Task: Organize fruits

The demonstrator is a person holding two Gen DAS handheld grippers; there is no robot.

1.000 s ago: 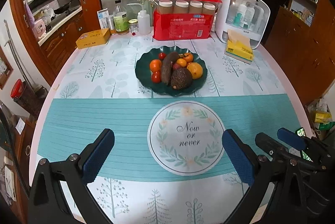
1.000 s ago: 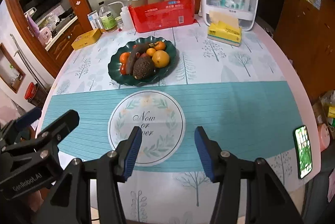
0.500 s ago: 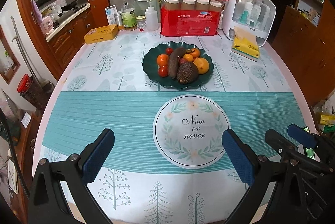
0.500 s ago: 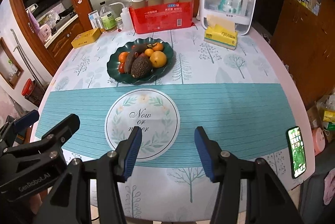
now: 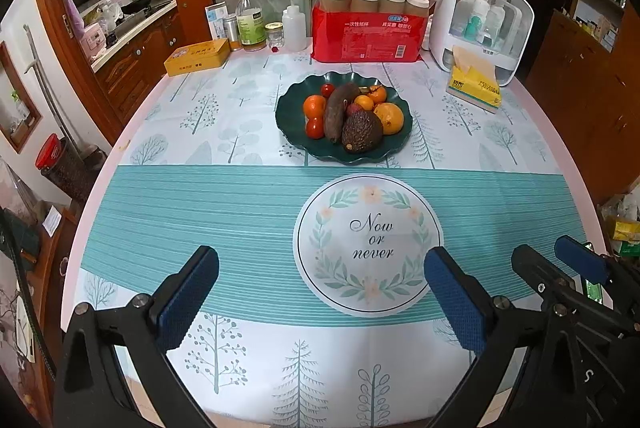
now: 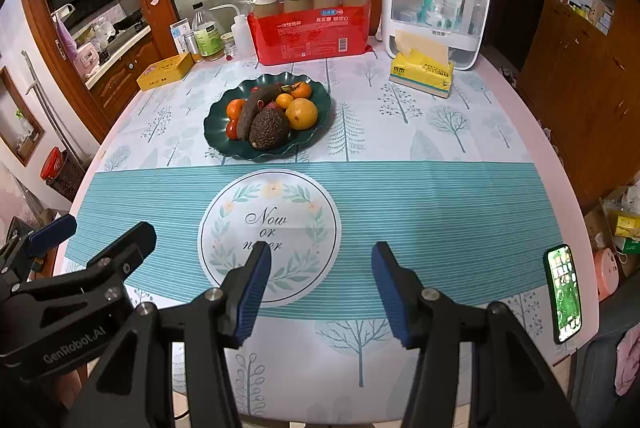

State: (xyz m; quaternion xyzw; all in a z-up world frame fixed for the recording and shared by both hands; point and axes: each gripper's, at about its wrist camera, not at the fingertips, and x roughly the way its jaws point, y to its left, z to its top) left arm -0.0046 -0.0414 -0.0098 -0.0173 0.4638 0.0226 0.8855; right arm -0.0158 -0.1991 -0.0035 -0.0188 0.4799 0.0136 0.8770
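Round table (image 5: 248,195): fruit plate (image 5: 292,129) before red pack (image 5: 368,37), tissues (image 5: 474,87) right; both tongs (image 5: 320,298) (image 6: 318,290) spread, empty.

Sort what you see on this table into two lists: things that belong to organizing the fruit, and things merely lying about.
Belongs to the job:
green plate
avocado
large orange
tomatoes
left gripper, open
right gripper, open

Lying about:
tissue pack
red cup package
yellow tin
phone
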